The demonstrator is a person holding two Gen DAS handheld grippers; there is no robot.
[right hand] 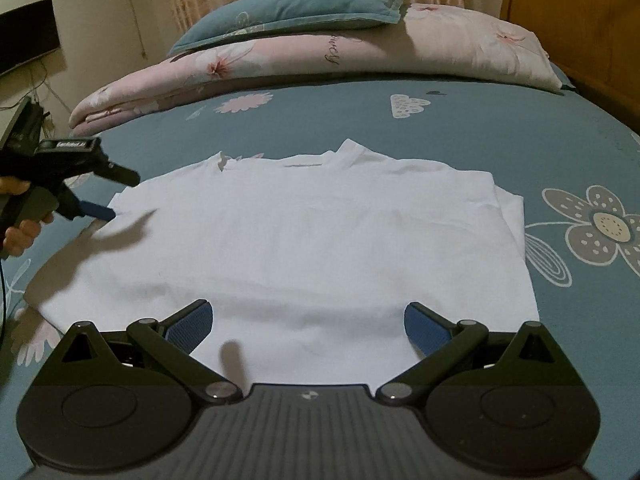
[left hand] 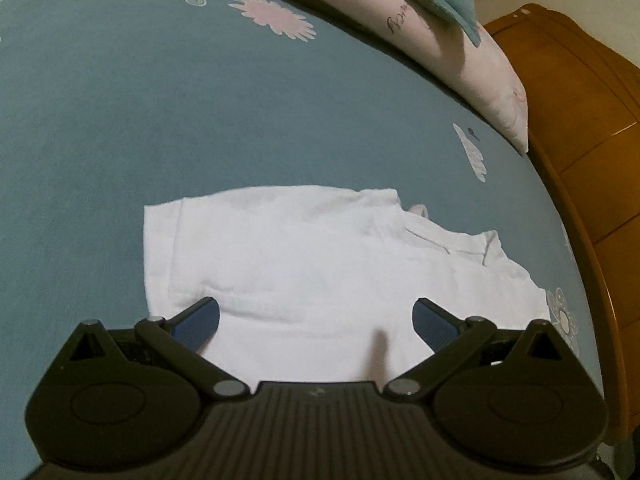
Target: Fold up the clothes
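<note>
Left wrist: my left gripper [left hand: 316,316] hangs spread wide, empty, over the white shirt [left hand: 304,256] on the bed [left hand: 120,120]. Right wrist: right gripper [right hand: 308,320] gapes too; pinching only the top layer could undo the fold.

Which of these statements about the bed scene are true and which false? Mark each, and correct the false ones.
1. The white T-shirt lies on a blue flowered sheet. True.
2. The right gripper is shut on the shirt. False: its jaws stand wide open.
3. A blue pillow rests on the folded pink quilt. True.
4. The left gripper holds a sock. False: it is open and holds nothing.
</note>
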